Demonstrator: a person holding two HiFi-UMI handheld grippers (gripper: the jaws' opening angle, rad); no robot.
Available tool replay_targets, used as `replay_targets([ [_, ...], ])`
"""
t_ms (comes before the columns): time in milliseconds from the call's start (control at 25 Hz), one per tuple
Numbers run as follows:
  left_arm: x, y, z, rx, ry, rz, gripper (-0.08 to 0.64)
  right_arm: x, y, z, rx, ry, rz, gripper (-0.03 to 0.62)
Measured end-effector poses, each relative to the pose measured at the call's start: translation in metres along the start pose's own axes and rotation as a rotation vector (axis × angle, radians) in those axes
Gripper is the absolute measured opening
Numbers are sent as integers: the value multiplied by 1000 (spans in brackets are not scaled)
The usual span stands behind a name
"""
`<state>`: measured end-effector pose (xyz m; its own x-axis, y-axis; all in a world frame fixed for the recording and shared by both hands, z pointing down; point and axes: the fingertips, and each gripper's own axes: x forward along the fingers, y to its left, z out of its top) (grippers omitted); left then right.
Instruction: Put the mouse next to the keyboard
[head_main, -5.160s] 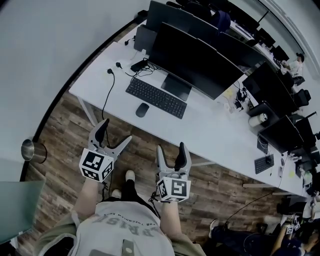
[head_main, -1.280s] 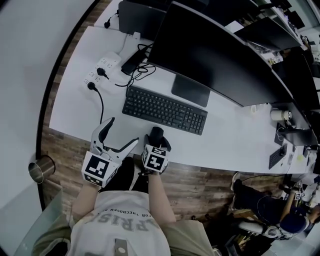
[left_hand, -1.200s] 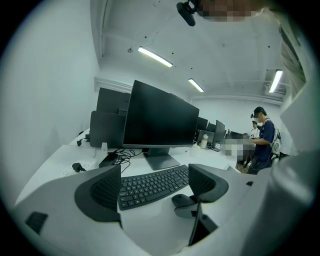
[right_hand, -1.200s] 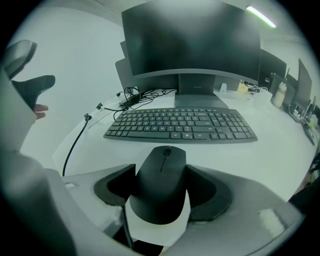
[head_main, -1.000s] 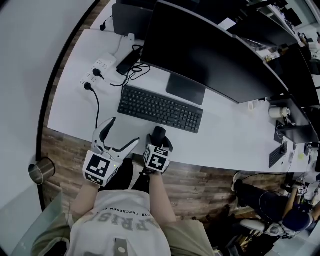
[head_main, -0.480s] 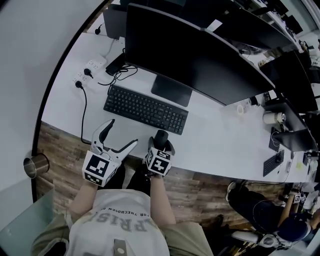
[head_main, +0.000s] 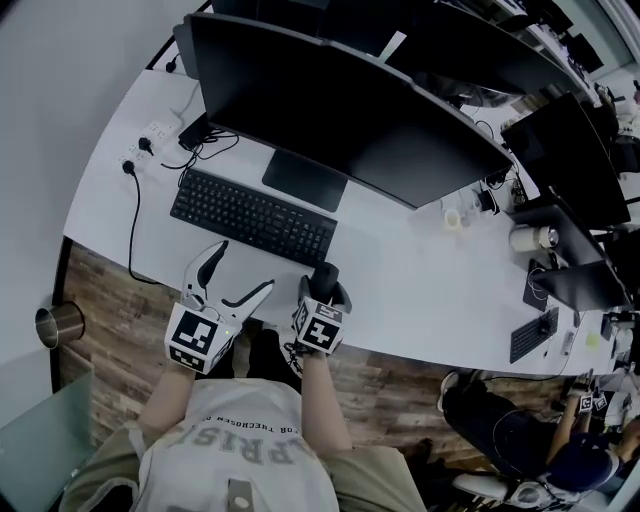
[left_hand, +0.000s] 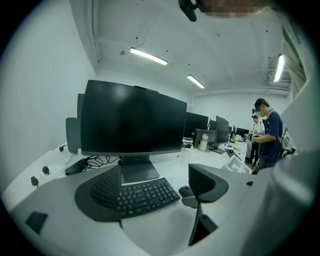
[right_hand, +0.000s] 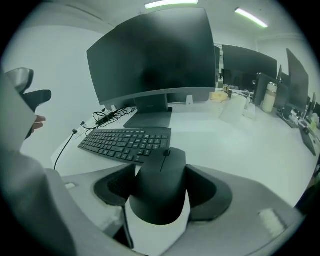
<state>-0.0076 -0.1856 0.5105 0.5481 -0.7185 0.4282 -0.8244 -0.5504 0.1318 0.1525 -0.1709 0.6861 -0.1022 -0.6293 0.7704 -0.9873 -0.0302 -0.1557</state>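
— Black mouse (right_hand: 159, 192): where is it?
— Between the jaws of the right gripper (head_main: 325, 292). The right gripper view shows the 2 dark pads pressed against its left and right flanks. The scroll wheel points away from the camera.
— And relative to the keyboard?
— The keyboard (head_main: 252, 216) lies on the white desk (head_main: 430, 290), in front of the big monitor (head_main: 330, 100) and its stand. The mouse is near the desk's front edge, just off the keyboard's near right corner and apart from it. I cannot tell whether it rests on the desk top or hangs just above it.
— The left gripper?
— The left gripper (head_main: 236, 275) is over the desk's front edge, to the left of the right one. Its 2 jaws are spread wide with nothing between them. Its own view looks through the gap at the keyboard and monitor.
— Anything else around?
— A black cable (head_main: 133, 215) runs from a white power strip (head_main: 150, 135) at the desk's far left down over the front edge. More monitors stand further right. A metal container (head_main: 55, 325) stands on the wood floor at the left.
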Motion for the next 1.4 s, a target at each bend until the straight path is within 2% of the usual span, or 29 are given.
replay_targets([
  [240, 23, -29, 7, 0, -3, -1, 403, 5, -44, 7, -1, -4, -11, 318],
  [640, 37, -45, -5, 3, 32, 12, 403, 30, -81, 15, -13, -5, -14, 318],
  [1400, 37, -41, -19, -5, 65, 34, 403, 54, -90, 11, -19, 40, 15, 318],
])
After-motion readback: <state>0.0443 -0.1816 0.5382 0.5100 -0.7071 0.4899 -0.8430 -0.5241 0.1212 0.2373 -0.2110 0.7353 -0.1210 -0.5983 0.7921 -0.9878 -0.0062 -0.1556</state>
